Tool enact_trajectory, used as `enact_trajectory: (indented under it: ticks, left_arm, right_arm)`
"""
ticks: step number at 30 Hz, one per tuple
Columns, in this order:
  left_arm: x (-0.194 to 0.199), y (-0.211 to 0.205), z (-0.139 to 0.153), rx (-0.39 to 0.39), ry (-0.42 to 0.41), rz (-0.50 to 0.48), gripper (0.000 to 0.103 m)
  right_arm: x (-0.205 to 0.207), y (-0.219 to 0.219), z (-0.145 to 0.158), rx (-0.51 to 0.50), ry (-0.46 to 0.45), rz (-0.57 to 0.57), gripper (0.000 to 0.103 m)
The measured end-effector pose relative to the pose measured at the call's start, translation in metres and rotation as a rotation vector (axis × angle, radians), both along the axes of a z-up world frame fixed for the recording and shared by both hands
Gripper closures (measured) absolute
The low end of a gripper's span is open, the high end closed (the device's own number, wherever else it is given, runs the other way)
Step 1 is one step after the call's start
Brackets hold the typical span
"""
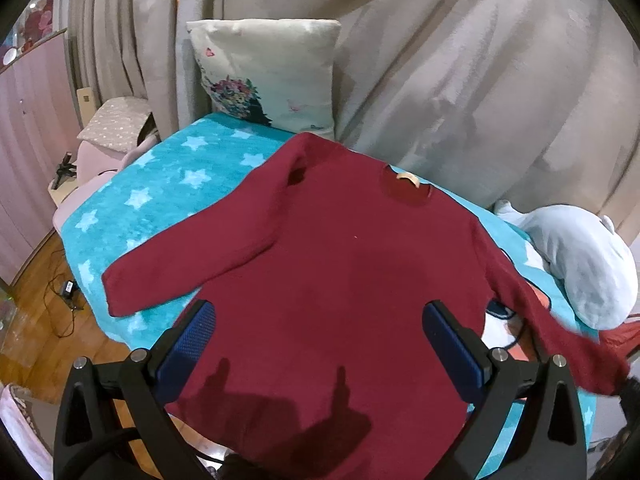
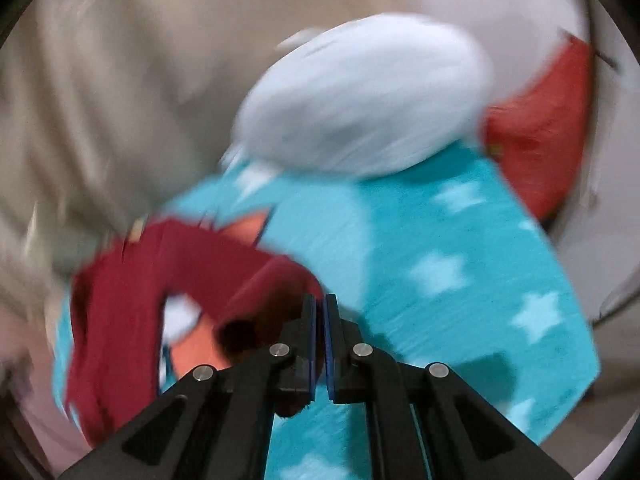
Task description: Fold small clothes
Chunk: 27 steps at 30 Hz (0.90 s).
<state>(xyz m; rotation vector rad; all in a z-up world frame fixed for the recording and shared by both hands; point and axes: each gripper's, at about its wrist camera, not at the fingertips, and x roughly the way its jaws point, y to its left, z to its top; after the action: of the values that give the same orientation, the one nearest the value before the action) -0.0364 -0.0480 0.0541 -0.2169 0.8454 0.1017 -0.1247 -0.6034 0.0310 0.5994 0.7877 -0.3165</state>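
Note:
A small dark red sweater (image 1: 344, 264) lies spread flat on the turquoise star blanket (image 1: 160, 200), neck toward the far side, its left sleeve stretched out to the left. My left gripper (image 1: 318, 332) is open and hovers over the sweater's lower hem. In the blurred right wrist view my right gripper (image 2: 319, 308) is shut on the cuff of the sweater's right sleeve (image 2: 256, 280), which is pulled out toward the right edge of the blanket (image 2: 440, 260). The sleeve end also shows in the left wrist view (image 1: 576, 344).
A printed cushion (image 1: 268, 76) leans against beige curtains (image 1: 460, 80) at the back. A pale blue plush toy (image 1: 580, 264) lies at the blanket's right, also in the right wrist view (image 2: 360, 100), beside a red object (image 2: 544, 128). Wooden floor with cables (image 1: 52, 304) lies left.

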Motion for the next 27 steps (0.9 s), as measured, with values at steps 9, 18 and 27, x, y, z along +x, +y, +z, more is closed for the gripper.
enact_trajectory:
  ticks: [9,18,27]
  left_arm:
    - [-0.014,0.011,-0.006,0.006,0.025,0.044,0.000]
    - [-0.026,0.077,-0.016,-0.027,0.049,0.178,0.000]
    - [-0.018,0.161,-0.015,-0.055,0.025,0.268,0.000]
  right_arm:
    - [0.018,-0.017,-0.009,0.185,-0.046,0.009,0.100]
    - [0.113,0.107,0.003,0.361,-0.087,0.322,0.100]
    - [0.221,0.278,0.021,0.367,-0.089,0.591,0.100]
